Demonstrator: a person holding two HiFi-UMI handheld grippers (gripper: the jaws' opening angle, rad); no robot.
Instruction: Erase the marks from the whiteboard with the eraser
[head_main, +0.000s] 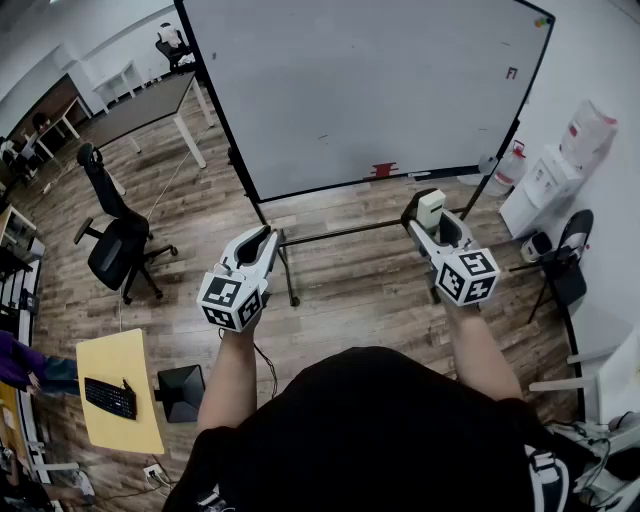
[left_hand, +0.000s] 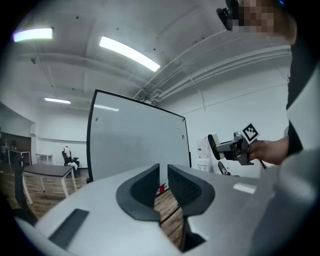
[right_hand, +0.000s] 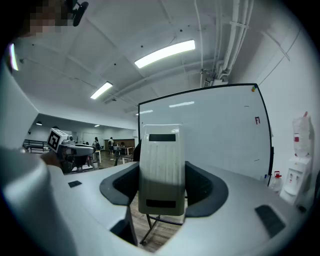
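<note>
Head view, looking steeply down. The person holds both grippers out over the wood floor (head_main: 340, 290), facing a freestanding whiteboard (head_main: 370, 90).

The right gripper (head_main: 430, 205) is clamped on the whiteboard eraser (right_hand: 161, 165). In the right gripper view the pale, ribbed block stands upright between the two dark jaw pads, pinched at both sides. The eraser is carried in the air in front of the board's lower right part, apart from its surface.

The left gripper (head_main: 266, 235) has its jaws drawn almost together. Only a thin slit remains and nothing sits in it.

A small red mark (head_main: 511, 73) lies near the board's right edge. The rest of the surface looks largely blank. A red object (head_main: 384, 170) rests at the board's bottom edge.

A black office chair (head_main: 120, 240) stands to the left, and a water dispenser (head_main: 555, 175) stands to the right of the board. A keyboard (head_main: 110, 398) lies on a yellow table (head_main: 125, 360) at lower left.
</note>
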